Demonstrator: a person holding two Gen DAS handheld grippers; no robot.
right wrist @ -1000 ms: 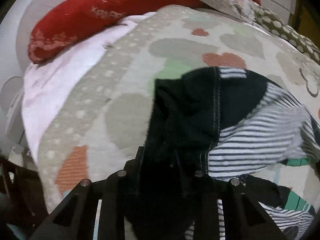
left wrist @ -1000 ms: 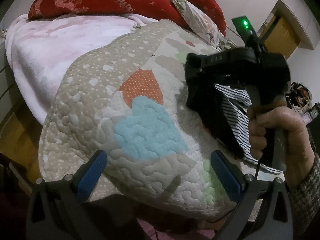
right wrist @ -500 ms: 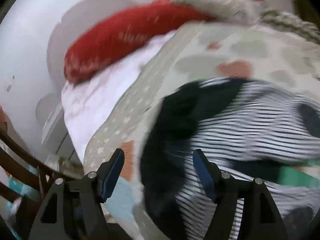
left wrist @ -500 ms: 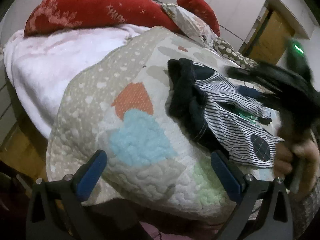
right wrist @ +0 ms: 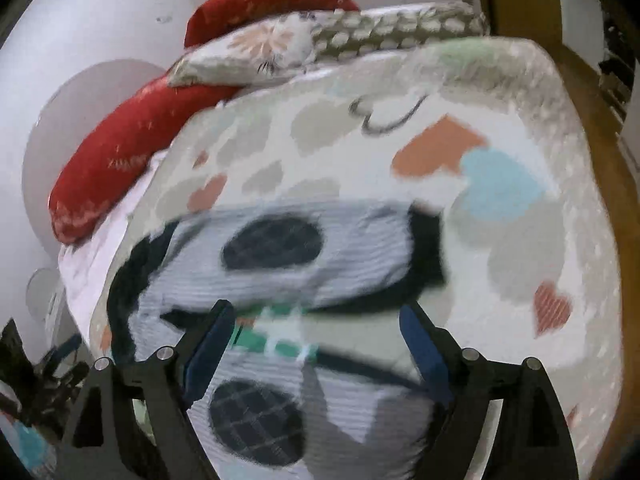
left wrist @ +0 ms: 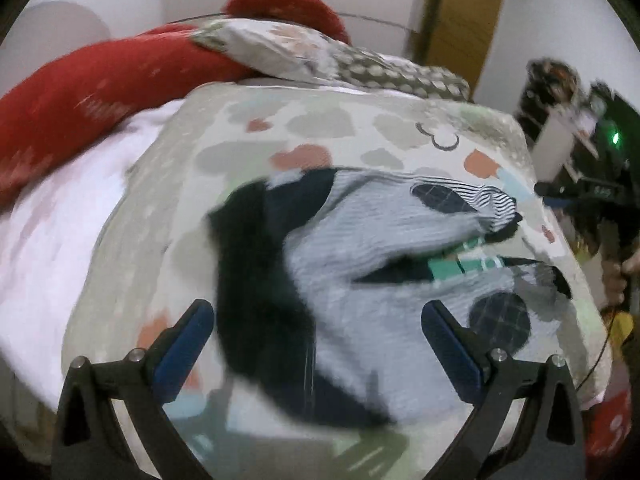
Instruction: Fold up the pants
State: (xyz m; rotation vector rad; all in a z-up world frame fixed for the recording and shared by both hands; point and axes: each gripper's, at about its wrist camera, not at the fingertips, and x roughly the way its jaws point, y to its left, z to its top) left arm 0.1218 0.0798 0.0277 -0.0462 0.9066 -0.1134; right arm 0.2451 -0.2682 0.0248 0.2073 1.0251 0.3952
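The pants are black-and-white striped, with a black waistband, dark oval knee patches and green trim. They lie spread on the heart-patterned quilt. They also show in the right wrist view. My left gripper is open and empty, over the black waistband end. My right gripper is open and empty, over the leg part near the green trim. The right gripper also appears in the left wrist view at the far right. Both views are blurred.
Red pillows and a patterned pillow lie at the head of the bed. A pink blanket lies to the left. A wooden door and clutter stand past the bed's right edge.
My right gripper let go of the black waistband, opened and moved right along the pants. My left gripper swung right from the bare quilt over the pants.
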